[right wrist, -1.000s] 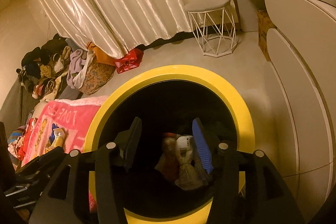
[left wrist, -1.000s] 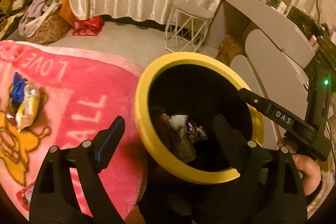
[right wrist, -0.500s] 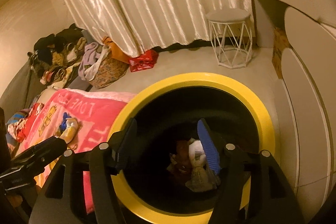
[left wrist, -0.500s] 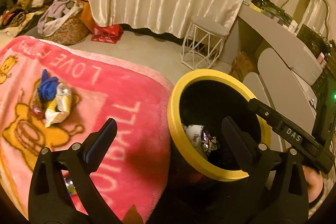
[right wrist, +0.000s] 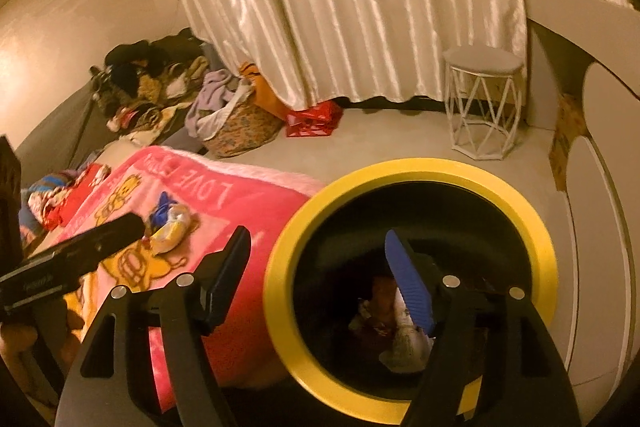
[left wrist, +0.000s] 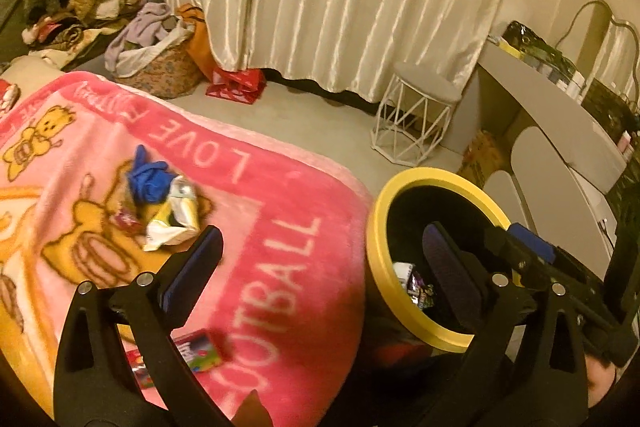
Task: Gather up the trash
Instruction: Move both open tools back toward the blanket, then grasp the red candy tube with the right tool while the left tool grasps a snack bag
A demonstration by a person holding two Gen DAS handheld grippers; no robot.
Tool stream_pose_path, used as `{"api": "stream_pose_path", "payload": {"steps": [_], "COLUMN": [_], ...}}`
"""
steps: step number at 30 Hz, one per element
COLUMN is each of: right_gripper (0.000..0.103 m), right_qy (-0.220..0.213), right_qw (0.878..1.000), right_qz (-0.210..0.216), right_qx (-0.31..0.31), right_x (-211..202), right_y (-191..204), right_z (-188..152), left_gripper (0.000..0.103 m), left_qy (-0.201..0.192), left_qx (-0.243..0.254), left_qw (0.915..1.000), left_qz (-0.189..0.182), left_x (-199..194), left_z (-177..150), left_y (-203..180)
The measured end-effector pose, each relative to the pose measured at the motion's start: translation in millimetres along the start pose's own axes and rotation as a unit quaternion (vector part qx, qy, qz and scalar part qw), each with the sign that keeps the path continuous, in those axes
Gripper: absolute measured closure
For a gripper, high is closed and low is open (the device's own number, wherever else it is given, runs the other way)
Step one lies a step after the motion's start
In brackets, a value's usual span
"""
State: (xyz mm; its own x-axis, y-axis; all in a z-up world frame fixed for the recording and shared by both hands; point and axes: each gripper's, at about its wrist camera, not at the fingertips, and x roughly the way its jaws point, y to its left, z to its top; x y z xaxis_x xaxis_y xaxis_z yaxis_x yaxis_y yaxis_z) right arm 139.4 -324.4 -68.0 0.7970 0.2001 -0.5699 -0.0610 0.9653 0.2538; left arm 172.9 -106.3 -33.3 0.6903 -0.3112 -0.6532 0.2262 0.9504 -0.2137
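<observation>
Both cams have swung up off the bin (left wrist: 434, 337) toward the blanket (left wrist: 280, 227); left view: left tongs (left wrist: 320, 251) wide, empty; wrappers (left wrist: 172, 215) look light, crinkly, so pinch an edge; right view: right tongs (right wrist: 320, 263) opening, empty, over bin (right wrist: 412, 169); soft bed, cluttered room.

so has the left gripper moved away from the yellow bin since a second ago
Yes. In the left wrist view the left gripper has pulled back and swung towards the pink blanket: the yellow bin has shrunk and slid right, more blanket shows, and the jaws are open and empty.
</observation>
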Motion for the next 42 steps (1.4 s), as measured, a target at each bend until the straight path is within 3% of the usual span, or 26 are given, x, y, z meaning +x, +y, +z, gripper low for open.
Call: {"api": "stream_pose_path", "payload": {"steps": [13, 25, 34, 42], "right_gripper": [0.032, 0.031, 0.031, 0.031], "right_qy": [0.001, 0.02, 0.059, 0.102], "right_qw": [0.994, 0.981, 0.962, 0.933], "right_qz": [0.064, 0.113, 0.147, 0.168], "right_qx": [-0.088, -0.158, -0.222, -0.3], "right_x": [3, 13, 28, 47], "right_y": [60, 108, 147, 180], "right_z": [-4, -15, -32, -53], "left_gripper": [0.011, 0.011, 0.011, 0.011], "left_qy": [-0.024, -0.033, -0.038, -0.04], "left_qx": [-0.033, -0.07, -0.104, -0.125], "left_qw": [0.9988, 0.9954, 0.9906, 0.9866], "left_qz": [0.029, 0.056, 0.08, 0.096], "left_x": [-22, -33, -43, -47], "left_z": [5, 5, 4, 0], "left_y": [36, 83, 118, 144]}}
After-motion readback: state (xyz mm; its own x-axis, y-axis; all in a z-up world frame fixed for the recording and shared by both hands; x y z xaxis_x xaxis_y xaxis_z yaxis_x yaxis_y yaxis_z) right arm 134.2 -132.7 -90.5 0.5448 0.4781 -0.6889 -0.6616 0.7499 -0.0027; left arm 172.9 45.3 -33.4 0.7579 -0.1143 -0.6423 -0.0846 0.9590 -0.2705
